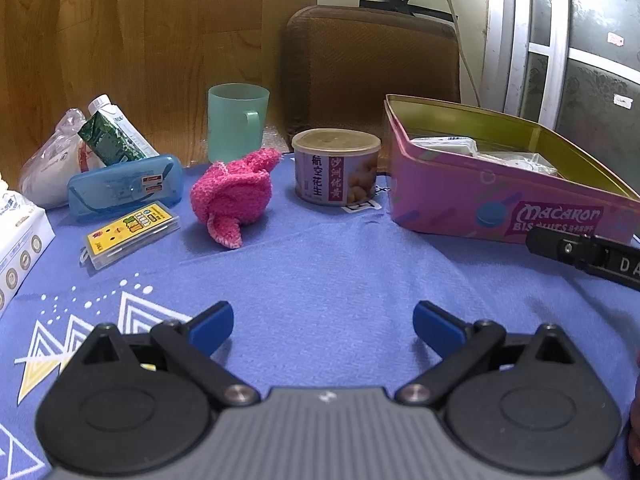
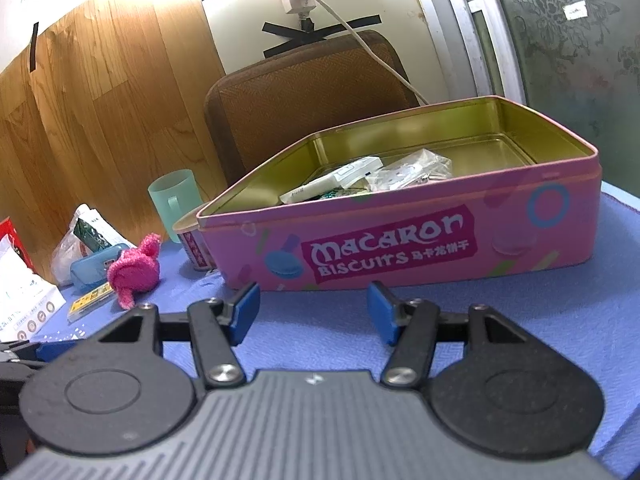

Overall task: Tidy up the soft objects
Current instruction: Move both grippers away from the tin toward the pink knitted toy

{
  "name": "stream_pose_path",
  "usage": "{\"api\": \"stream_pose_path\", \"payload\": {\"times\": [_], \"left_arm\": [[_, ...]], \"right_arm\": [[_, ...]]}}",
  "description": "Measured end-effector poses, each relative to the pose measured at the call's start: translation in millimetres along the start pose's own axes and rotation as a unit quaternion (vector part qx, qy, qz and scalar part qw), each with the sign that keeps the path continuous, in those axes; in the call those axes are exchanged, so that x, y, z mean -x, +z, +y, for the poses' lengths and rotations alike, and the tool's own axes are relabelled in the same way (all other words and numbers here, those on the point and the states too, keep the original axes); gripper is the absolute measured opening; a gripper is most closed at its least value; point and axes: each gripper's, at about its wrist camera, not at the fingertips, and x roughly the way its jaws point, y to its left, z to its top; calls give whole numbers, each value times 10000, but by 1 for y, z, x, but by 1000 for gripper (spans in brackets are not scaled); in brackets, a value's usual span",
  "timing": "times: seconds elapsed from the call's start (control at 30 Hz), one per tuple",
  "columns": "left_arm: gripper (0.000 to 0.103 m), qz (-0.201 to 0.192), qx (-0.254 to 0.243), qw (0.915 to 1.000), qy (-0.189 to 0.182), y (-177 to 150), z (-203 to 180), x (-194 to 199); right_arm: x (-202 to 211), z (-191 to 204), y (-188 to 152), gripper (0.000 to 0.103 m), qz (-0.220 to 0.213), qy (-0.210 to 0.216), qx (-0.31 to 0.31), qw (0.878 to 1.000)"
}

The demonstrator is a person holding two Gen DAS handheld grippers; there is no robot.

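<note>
A fuzzy pink cloth toy lies crumpled on the blue tablecloth, left of a peanut tin. From the right wrist it shows small at the left. A pink "Macaron Biscuits" tin stands open on the right and holds several white packets. My left gripper is open above bare cloth, well short of the toy. My right gripper is open too, nothing between its fingers, just in front of the biscuit tin.
A green mug, a blue case, a yellow card box, a carton and a plastic bag crowd the back left. A white box sits at the left edge. A brown chair back stands behind.
</note>
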Motion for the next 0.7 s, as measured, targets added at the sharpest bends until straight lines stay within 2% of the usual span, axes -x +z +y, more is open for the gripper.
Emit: {"api": "stream_pose_path", "payload": {"times": [0.43, 0.6, 0.7], "left_arm": [[100, -54, 237, 9996, 122, -3, 14, 6], [100, -6, 267, 9992, 291, -9, 28, 11], [100, -34, 369, 9982, 481, -14, 49, 20]], "right_arm": [[6, 16, -5, 64, -80, -140, 463, 9988], [5, 27, -9, 64, 57, -19, 600, 9982], [3, 42, -12, 64, 182, 172, 833, 9962]]}}
